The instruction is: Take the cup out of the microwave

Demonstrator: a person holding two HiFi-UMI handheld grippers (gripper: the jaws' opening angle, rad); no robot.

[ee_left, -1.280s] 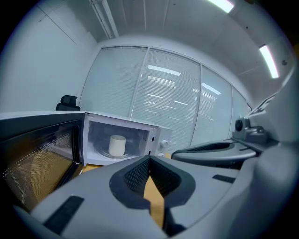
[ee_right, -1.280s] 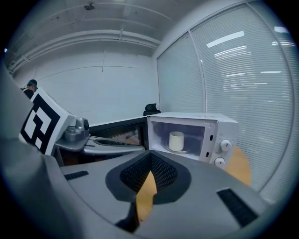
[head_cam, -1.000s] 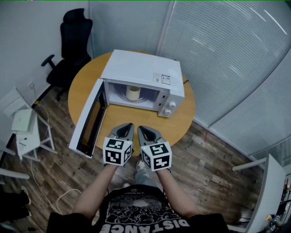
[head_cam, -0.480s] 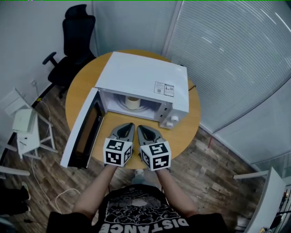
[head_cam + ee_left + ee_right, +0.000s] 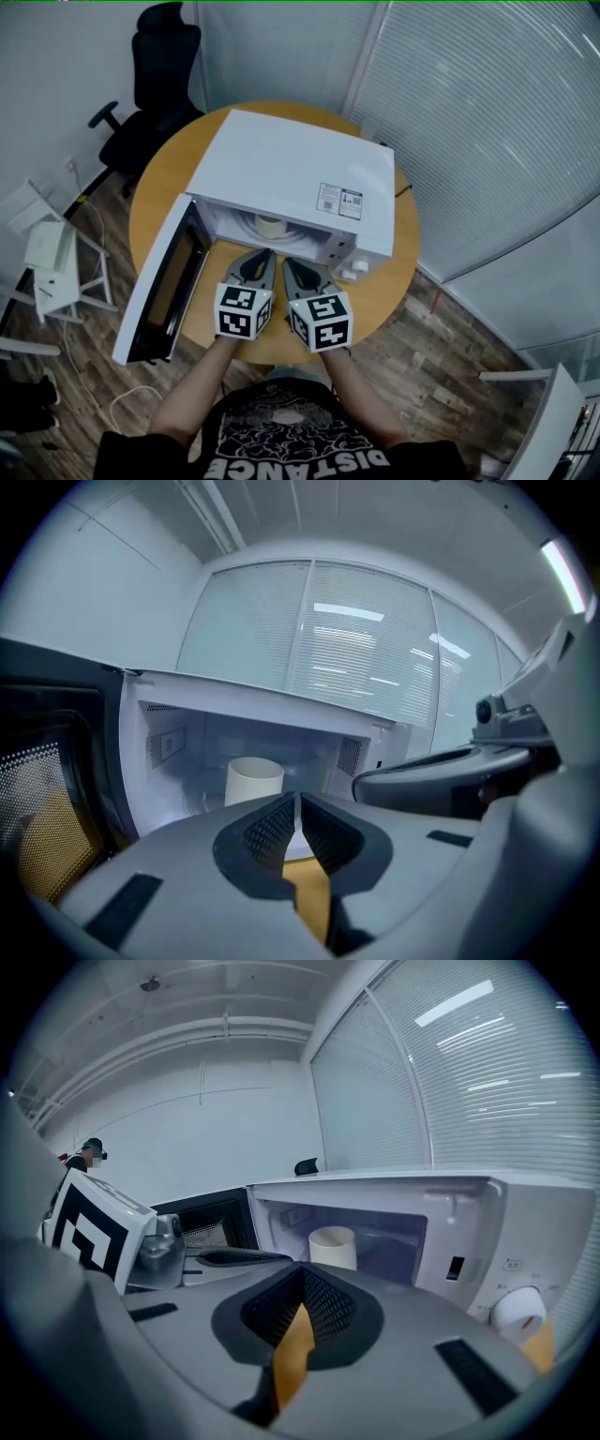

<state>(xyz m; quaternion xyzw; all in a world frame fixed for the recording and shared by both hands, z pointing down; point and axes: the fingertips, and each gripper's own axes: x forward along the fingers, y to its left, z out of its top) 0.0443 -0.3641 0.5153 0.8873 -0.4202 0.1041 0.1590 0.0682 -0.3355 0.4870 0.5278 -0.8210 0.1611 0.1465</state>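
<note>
**A:** Entry one, the cup: position and orientation?

**B:** A pale cup (image 5: 270, 223) is recorded upright, long axis vertical, mouth upward. It is placed left of centre inside the cavity of the white microwave (image 5: 291, 169). The door (image 5: 159, 291) is swung fully open at the left. Nothing else is seen in the cavity.

**A:** Entry two, the grippers?

**B:** The left gripper (image 5: 265, 255) and right gripper (image 5: 289, 264) are held side by side in front of the opening, apart from the cup. Both pairs of jaws are clenched tip to tip, and nothing is gripped.

**A:** Differences between views?

**B:** In the head view only the cup's top is shown under the oven's roof edge. That view also shows the round wooden table (image 5: 150, 187) and a black office chair (image 5: 159, 75). The cup's whole side is shown in both gripper views. A white control knob (image 5: 518, 1312) is seen closely only in the right gripper view.
</note>
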